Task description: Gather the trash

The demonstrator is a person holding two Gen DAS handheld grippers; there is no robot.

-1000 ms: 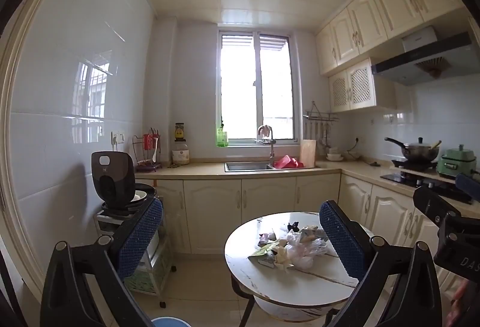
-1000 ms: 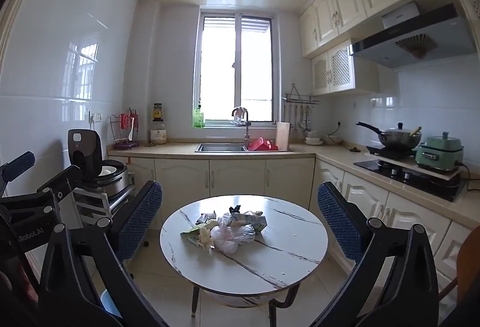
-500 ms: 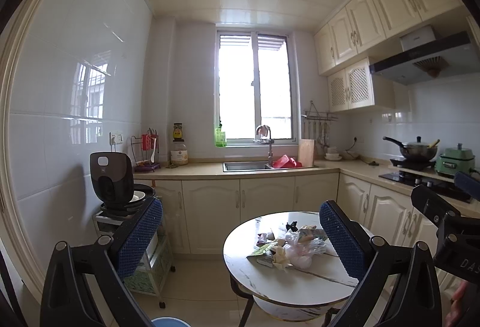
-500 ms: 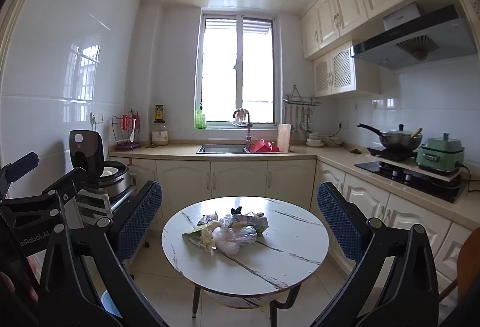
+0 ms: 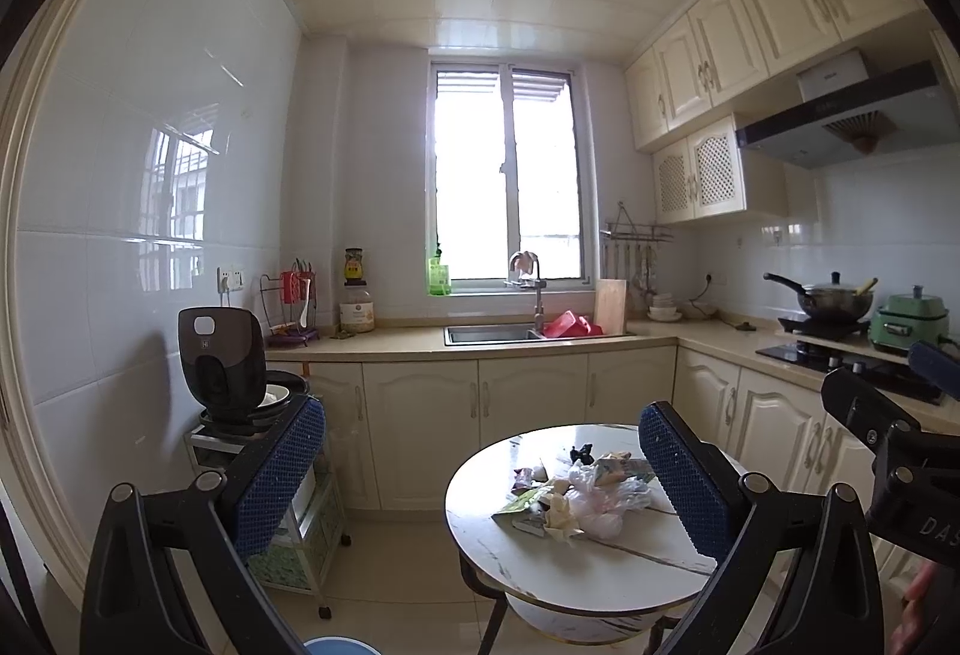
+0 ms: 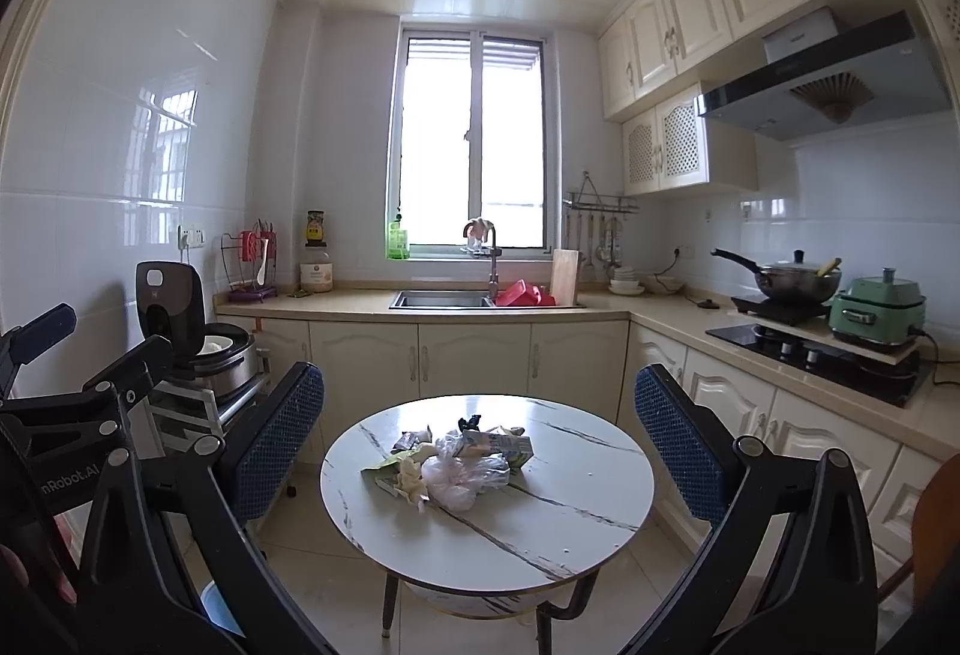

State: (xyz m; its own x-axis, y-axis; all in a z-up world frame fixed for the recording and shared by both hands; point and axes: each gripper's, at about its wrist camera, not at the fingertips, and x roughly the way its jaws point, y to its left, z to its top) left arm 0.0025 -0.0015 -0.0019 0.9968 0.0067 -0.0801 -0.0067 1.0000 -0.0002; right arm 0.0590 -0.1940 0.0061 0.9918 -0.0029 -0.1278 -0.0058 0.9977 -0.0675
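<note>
A pile of trash lies on a round white marble-look table: a clear plastic bag, crumpled wrappers, a green packet and a small carton. In the left wrist view the same trash pile sits on the table, right of centre. My left gripper is open and holds nothing, well short of the table. My right gripper is also open and empty, with the table framed between its blue-padded fingers. Each gripper appears at the edge of the other's view.
A blue bin stands on the floor at the lower left. A rice cooker sits on a small cart by the left wall. Cream cabinets, a sink and a stove with a pan line the back and right.
Both views have shifted slightly; the table and trash sit a little lower and closer in the frames. Both grippers stay open and empty.
</note>
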